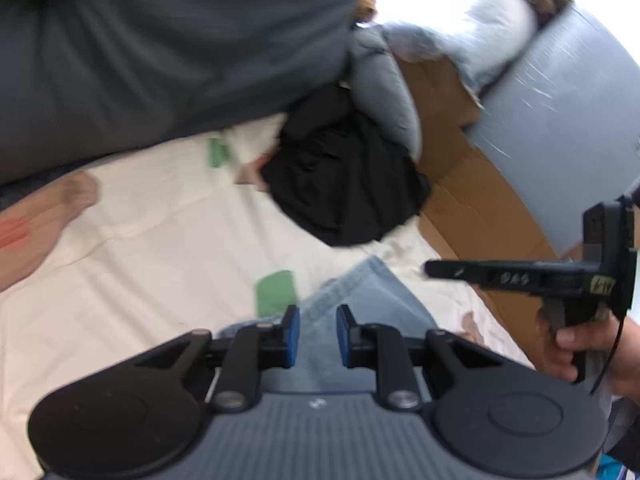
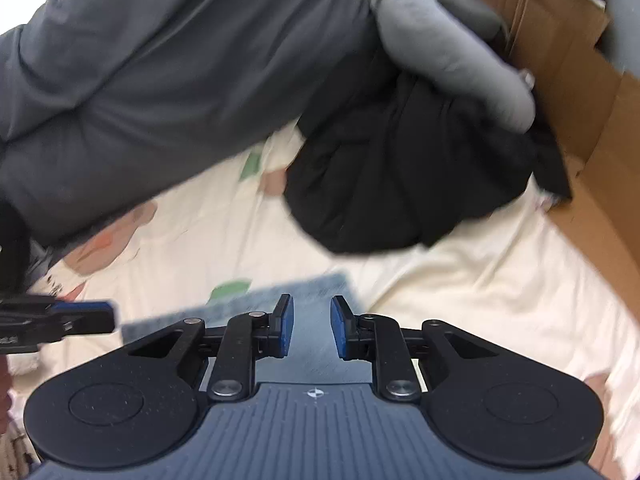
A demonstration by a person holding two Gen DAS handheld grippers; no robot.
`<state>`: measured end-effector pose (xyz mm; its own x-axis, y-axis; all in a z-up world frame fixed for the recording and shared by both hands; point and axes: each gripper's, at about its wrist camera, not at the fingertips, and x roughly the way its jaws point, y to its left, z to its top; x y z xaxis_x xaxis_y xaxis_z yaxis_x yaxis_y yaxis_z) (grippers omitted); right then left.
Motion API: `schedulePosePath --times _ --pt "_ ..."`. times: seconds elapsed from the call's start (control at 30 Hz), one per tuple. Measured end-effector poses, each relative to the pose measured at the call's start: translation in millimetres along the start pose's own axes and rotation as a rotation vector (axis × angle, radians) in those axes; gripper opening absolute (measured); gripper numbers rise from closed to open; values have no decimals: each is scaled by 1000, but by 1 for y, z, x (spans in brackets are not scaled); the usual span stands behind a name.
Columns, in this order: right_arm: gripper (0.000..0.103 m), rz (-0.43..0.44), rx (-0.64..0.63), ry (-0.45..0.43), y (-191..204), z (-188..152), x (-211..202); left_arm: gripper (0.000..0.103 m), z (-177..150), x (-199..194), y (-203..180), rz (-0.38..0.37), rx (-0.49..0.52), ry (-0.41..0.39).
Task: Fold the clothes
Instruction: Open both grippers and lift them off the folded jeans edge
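Light blue jeans [image 1: 360,292] [image 2: 312,288] lie flat on a cream patterned sheet [image 1: 160,260] [image 2: 480,272]. My left gripper [image 1: 318,334] hovers over them, open, with nothing between its blue pads. My right gripper [image 2: 312,326] is also open above the denim, and nothing sits between its pads. In the left wrist view the right gripper [image 1: 430,270] shows side-on at the right, held by a hand [image 1: 568,344]. The left gripper's fingertip [image 2: 112,314] pokes in at the left edge of the right wrist view.
A dark grey garment [image 1: 160,60] [image 2: 160,80] fills the upper left. A black garment [image 1: 344,176] [image 2: 400,184] lies heaped ahead, with a light grey one [image 1: 384,92] [image 2: 452,48] on top of it. A cardboard box [image 1: 472,200] [image 2: 568,60] borders the right side.
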<state>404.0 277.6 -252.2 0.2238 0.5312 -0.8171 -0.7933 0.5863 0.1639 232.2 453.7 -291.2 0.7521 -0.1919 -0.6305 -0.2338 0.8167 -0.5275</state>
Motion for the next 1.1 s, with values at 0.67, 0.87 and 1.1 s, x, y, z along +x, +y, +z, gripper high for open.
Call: schedulePosePath --times 0.67,0.87,1.1 --pt "19 -25 177 87 2 -37 74 3 -35 62 3 148 139 90" --pt "22 99 444 217 -22 -8 44 4 -21 55 -10 141 191 164" --pt "49 73 277 161 -27 8 -70 7 -1 35 -50 163 264 202"
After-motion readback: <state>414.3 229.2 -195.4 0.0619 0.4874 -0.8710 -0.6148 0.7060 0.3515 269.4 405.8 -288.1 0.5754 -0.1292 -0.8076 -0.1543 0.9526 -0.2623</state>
